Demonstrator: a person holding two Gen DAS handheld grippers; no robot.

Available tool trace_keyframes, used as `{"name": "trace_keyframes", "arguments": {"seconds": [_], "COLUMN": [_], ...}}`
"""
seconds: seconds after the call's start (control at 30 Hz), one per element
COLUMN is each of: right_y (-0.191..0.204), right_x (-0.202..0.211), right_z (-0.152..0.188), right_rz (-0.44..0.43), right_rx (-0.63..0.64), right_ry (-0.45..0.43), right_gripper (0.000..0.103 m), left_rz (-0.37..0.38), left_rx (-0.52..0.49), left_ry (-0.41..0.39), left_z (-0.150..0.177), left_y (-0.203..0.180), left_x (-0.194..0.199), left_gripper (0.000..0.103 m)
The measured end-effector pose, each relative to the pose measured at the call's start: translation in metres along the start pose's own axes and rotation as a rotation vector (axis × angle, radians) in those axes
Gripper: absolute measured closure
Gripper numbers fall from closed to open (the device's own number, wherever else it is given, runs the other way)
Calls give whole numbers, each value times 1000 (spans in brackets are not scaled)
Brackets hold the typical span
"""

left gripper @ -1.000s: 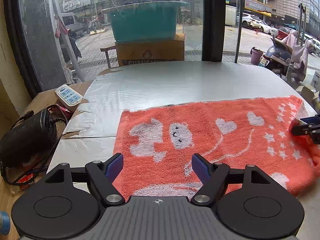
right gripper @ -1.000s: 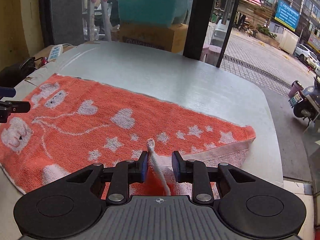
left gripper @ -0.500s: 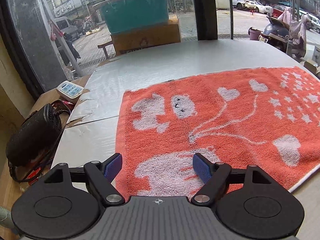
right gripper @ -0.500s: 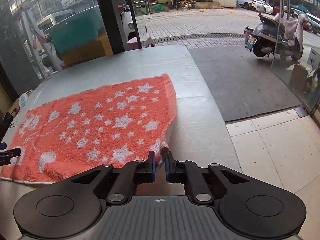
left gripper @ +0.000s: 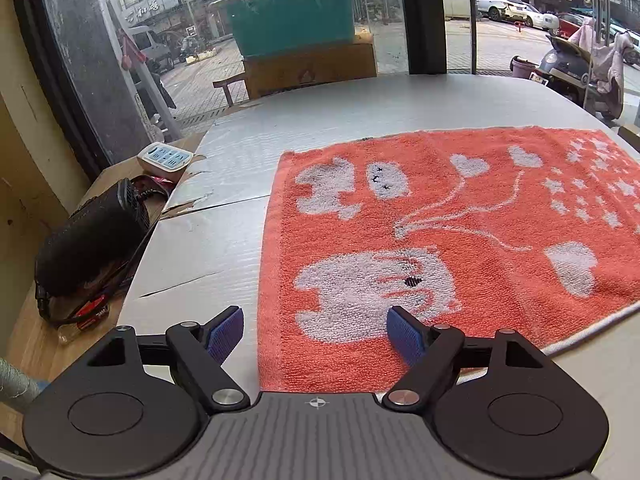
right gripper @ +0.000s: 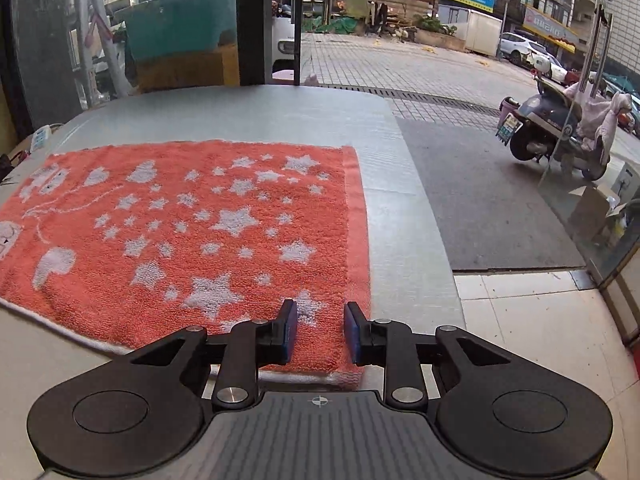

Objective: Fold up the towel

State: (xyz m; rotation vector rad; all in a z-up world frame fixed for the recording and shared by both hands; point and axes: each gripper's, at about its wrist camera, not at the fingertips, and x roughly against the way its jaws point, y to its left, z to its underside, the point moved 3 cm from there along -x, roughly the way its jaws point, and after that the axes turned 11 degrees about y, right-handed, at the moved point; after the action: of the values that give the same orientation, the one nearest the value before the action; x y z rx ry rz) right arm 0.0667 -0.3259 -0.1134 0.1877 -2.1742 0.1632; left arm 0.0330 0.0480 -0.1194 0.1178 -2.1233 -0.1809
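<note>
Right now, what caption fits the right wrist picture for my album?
Right gripper open over the near corner of a flat orange towel with white stars.

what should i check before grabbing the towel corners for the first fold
1. Towel spread flat on the table, no folds yet: ok.
2. Left claw open over the near left corner: ok.
3. Right claw empty, pads apart, above the near right corner: ok.
4. Right claw gap wide enough for the hem: cannot tell.
5. Far table surface free for the fold: ok.
6. Power strip clear of the towel: ok.
</note>
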Motion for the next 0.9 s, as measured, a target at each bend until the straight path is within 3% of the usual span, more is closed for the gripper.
{"name": "trace_keyframes", "arguments": {"seconds": [0.1,0.17,0.3,0.43,0.6,0.8,0.9], "right_y": [-4,-9,-27,-46,-54,-58,-64], "right_x": [6,13,15,12,7,-3,-17], "right_z": [1,-9,-49,-83,-97,-108,-121], "right_rz": [0,-8,-39,-109,-178,-205,-220], "right_rx": [-19,-10,-43,-80,-66,4,40], "right_ry": [-2,-40,-105,-106,-79,-66,-28], "right_gripper": [76,76,75,75,75,75,75], "left_rz": [-17,48,263,380,453,466,496], "left_rx": [-3,-23,-115,-251,-382,-480,-506], "left_ry": [-20,-67,-154,-188,-181,-255,-208], "left_z": [-4,-12,-29,-36,-31,-25,-24], "left_y": [-3,-17,-82,-160,-244,-309,-333], "left_x": [10,29,64,79,79,82,76], "left_gripper": [23,23,21,21,22,22,23]}}
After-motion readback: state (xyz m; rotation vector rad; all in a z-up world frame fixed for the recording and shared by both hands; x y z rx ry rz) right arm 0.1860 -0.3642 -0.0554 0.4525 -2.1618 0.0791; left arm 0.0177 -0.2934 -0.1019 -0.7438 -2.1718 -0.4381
